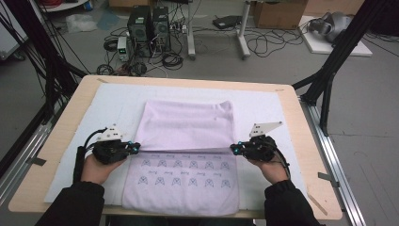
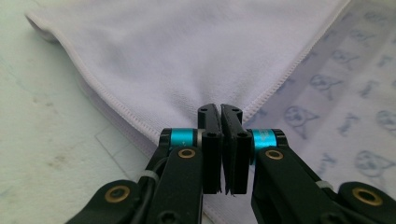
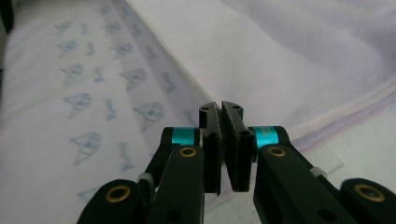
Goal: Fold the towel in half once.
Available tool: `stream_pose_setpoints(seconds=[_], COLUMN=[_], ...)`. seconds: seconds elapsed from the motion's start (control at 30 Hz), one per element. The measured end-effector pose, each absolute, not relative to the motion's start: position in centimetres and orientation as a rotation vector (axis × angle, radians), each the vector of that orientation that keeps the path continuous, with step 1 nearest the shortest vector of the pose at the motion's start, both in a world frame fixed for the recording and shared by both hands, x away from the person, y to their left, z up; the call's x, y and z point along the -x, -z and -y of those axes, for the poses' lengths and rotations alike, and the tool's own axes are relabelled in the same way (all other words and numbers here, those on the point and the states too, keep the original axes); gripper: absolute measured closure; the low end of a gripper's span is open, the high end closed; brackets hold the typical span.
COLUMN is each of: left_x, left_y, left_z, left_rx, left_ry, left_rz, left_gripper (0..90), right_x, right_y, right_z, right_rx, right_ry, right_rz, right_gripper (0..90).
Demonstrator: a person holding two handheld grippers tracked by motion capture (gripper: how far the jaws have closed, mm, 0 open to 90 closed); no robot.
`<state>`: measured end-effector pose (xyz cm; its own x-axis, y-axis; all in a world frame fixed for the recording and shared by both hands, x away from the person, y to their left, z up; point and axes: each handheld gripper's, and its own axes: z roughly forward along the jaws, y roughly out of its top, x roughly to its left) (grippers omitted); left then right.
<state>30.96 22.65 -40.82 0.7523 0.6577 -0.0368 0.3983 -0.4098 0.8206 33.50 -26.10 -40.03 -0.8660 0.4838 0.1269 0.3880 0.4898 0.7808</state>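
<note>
Pale lilac towel point(image 1: 188, 127) half folded, printed side showing below, left gripper point(image 1: 134, 149) and right gripper point(image 1: 235, 149) each pinching a corner

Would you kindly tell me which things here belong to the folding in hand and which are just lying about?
In the job: lilac towel; left gripper; right gripper; white mat beneath.

Lying about: computer towers; floor cables; cardboard box.

Even, soft overhead light, faint shadows on the worktop point(image 1: 291, 122); high view slightly soft, gripper views' near parts blurred.
</note>
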Motion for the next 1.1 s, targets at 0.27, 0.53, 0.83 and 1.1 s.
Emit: stream_pose_setpoints(seconds=[0.27, 0.53, 0.83, 1.1], left_x=[-25.1, -24.7, -26.5, -26.3], left_y=[40.5, 42.2, 44.5, 44.2], left_z=[-23.6, -23.9, -22.5, -22.5], left_rx=[-2.048, -2.086, -2.15, -2.142], left_ry=[-0.357, -0.3, -0.247, -0.261], left_rz=[-0.736, -0.736, -0.735, -0.732], left_gripper=[85.5, 67.0, 72.9, 88.1], right_x=[-28.5, -27.6, -29.8, -29.8], right_y=[38.5, 40.9, 44.3, 44.0], right_z=[26.1, 25.6, 23.8, 23.7], right_rx=[-0.659, -0.631, -0.613, -0.605], right_ry=[-1.383, -1.358, -1.237, -1.221], right_rz=[-2.662, -2.711, -2.777, -2.779], right_gripper=[85.9, 63.1, 67.5, 87.4])
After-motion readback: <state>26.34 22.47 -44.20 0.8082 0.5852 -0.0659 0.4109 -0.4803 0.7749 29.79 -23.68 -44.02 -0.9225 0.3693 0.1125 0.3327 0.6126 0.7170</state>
